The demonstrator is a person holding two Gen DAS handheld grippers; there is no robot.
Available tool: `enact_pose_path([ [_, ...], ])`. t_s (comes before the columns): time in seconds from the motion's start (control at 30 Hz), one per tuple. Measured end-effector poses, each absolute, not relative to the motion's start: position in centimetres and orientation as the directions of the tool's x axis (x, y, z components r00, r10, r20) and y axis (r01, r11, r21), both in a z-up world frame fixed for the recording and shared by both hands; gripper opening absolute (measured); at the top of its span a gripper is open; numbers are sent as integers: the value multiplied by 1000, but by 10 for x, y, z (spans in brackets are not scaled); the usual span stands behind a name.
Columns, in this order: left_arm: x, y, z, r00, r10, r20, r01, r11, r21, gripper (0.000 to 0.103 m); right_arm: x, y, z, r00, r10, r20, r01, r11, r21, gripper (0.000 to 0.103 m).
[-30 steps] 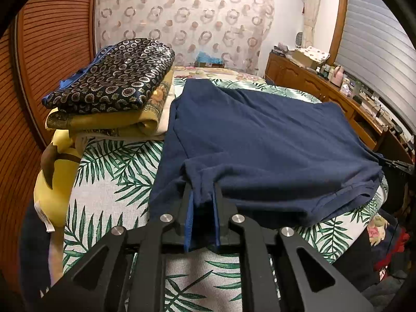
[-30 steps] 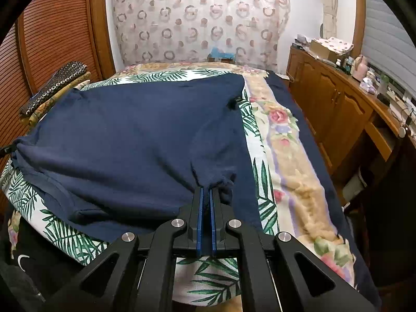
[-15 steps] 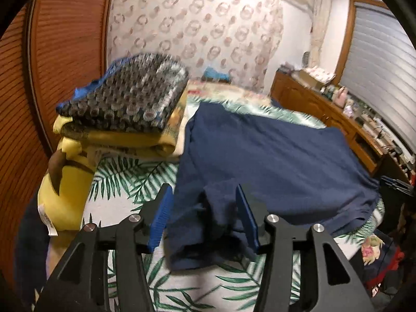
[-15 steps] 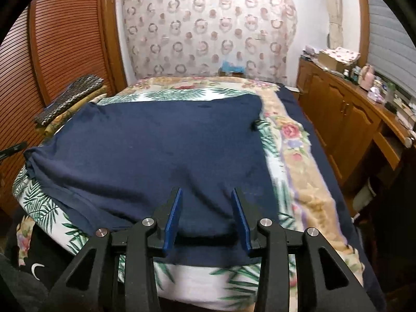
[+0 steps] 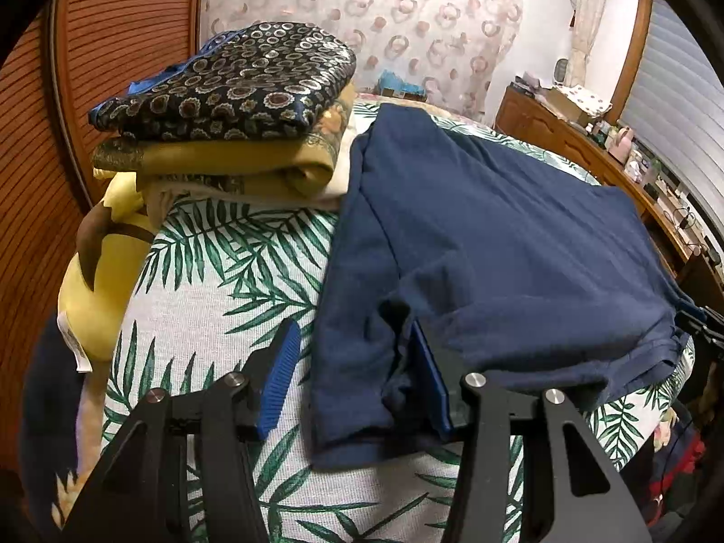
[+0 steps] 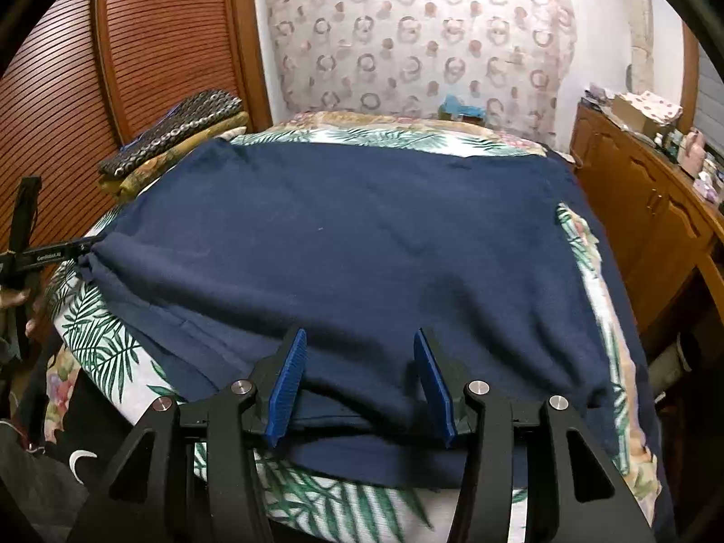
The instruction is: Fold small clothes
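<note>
Navy garment (image 5: 488,244), folded over on itself, is laid flat across the palm-leaf bedspread (image 5: 217,280) and is seen to cover most of the bed's near half, its lower edge hanging slightly over the near side. Left gripper (image 5: 357,380) is held with its blue-padded fingers spread wide; the garment's near left corner lies between them, and the right finger (image 5: 430,380) is tucked against a raised fold of the cloth, though nothing is pinched. Right gripper (image 6: 362,380) is likewise held spread, its blue pads (image 6: 287,384) set over the garment's near edge with cloth lying between them unclamped. In the right wrist view the left gripper's black frame (image 6: 45,255) is seen at the garment's far left corner. Stack of folded textiles (image 5: 226,108), a dark circle-patterned piece on top of yellow and cream layers, is placed at the bed's left side, just beside the garment's upper left edge. Yellow plush item (image 5: 99,280) is lodged below the stack at the bed's edge. Wooden louvred doors (image 6: 135,54) are noted on the left, a ring-patterned curtain (image 6: 416,45) behind the bed, and a wooden sideboard (image 6: 642,208) bearing small items on the right.
</note>
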State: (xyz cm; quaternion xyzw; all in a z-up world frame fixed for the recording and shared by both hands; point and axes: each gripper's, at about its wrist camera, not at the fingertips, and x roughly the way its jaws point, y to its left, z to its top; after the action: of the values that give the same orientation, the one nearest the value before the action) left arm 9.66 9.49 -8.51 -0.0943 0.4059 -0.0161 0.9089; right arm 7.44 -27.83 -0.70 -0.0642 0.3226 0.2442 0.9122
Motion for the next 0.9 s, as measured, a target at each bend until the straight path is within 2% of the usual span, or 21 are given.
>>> enact_pose_path([
  [0.2, 98, 94, -85, 671, -138, -729, -33, 976, -215, 51, 81, -278, -15, 652, 401, -643, -493, 869, 42, 51],
  [0.27, 99, 93, -86, 666, -174, -725, -11, 970, -243, 29, 82, -282, -15, 648, 400, -648, -490, 871, 47, 51],
  [0.3, 100, 92, -86, 664, -190, -724, 2, 968, -252, 24, 83, -282, -16, 646, 401, -649, -488, 871, 52, 51],
  [0.33, 101, 90, -86, 659, -203, -724, 15, 966, -258, 13, 84, -283, -16, 644, 403, -651, -487, 871, 58, 51],
  [0.37, 101, 87, -85, 658, -208, -724, 25, 967, -255, 11, 85, -285, -17, 642, 404, -651, -485, 872, 63, 51],
  [0.57, 89, 72, -50, 725, -243, -645, 91, 961, -260, 10, 84, -293, -18, 644, 415, -642, -482, 872, 81, 51],
  [0.7, 86, 49, -7, 769, -305, -561, 177, 946, -272, 10, 78, -290, -18, 643, 421, -639, -485, 870, 85, 51],
  [0.9, 108, -8, 45, 765, -407, -498, 330, 913, -240, 10, 64, -305, -16, 659, 422, -623, -463, 880, 106, 51],
])
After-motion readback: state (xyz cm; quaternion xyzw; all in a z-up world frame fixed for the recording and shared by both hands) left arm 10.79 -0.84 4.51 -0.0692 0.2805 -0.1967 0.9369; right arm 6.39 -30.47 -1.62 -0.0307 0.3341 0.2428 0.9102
